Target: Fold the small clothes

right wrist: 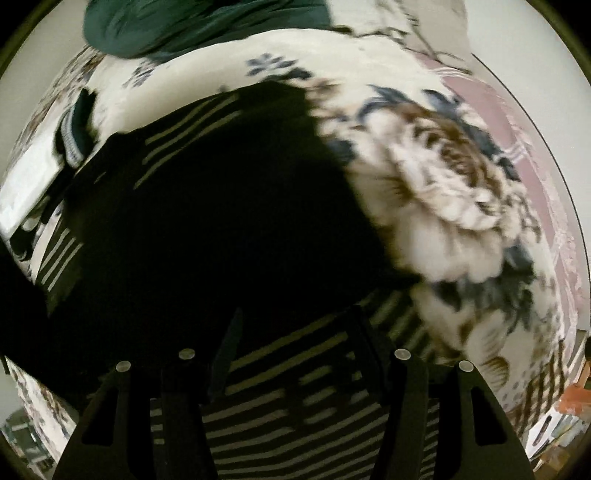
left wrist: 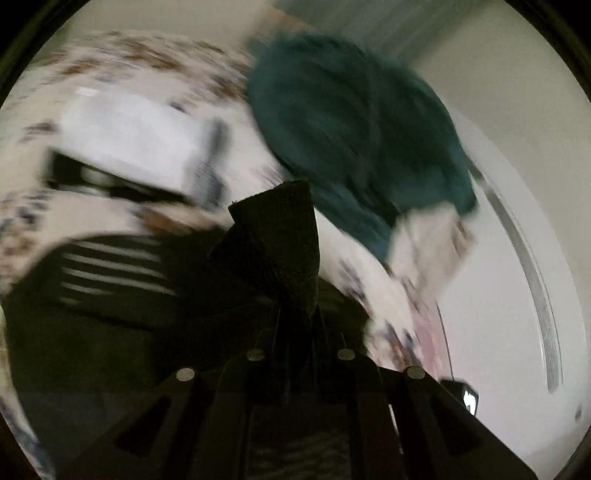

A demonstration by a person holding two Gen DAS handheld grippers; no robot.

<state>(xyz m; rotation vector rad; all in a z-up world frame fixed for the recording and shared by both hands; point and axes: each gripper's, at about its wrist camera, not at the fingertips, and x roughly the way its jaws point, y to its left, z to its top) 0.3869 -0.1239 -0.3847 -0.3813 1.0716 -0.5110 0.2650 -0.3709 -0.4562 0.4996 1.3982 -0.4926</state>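
Observation:
A black garment with white stripes point(right wrist: 207, 206) lies on a floral bedspread point(right wrist: 443, 184). My left gripper point(left wrist: 295, 317) is shut on a corner of this black garment point(left wrist: 273, 236), which sticks up between the closed fingers; the rest of it point(left wrist: 110, 280) trails to the lower left. My right gripper point(right wrist: 295, 354) is open, its fingers point(right wrist: 229, 350) spread low over the striped part of the garment point(right wrist: 295, 406). Both views are motion-blurred.
A dark green garment point(left wrist: 351, 129) lies in a heap on the bed beyond, also at the top of the right wrist view point(right wrist: 203, 26). A white folded item point(left wrist: 129, 140) lies at the left. A white wall point(left wrist: 498, 295) is at the right.

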